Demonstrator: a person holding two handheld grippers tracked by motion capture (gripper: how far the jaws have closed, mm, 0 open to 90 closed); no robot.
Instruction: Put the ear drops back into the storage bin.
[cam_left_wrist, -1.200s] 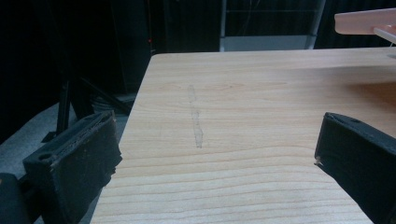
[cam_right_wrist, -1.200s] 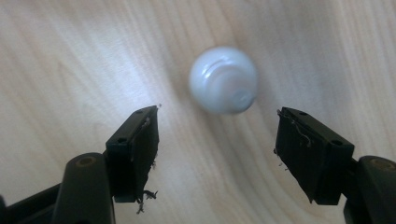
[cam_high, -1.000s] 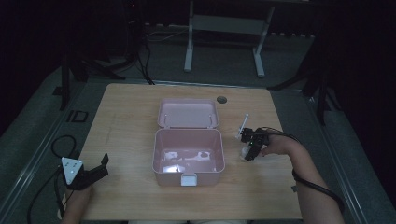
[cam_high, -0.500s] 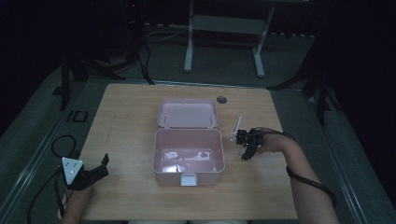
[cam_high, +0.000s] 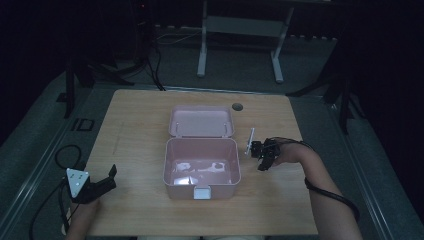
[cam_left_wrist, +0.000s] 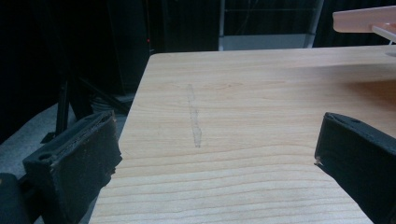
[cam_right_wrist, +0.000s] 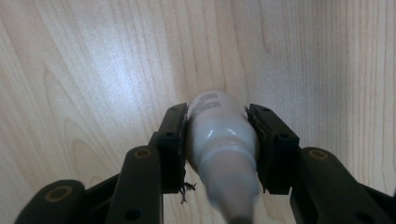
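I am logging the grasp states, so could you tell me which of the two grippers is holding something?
The right gripper: its jaws are clamped on a small white bottle beside the pink box. The left gripper sits open with nothing between its jaws.

The right gripper (cam_high: 263, 154), clamped on a small white plastic bottle (cam_right_wrist: 219, 135), has moved across the wooden bench (cam_high: 140, 135) toward the open pink plastic box (cam_high: 202, 162) over the last second; it began farther right and nearer the person, and now sits just beside the box's right wall; the forearm has swung in with it.
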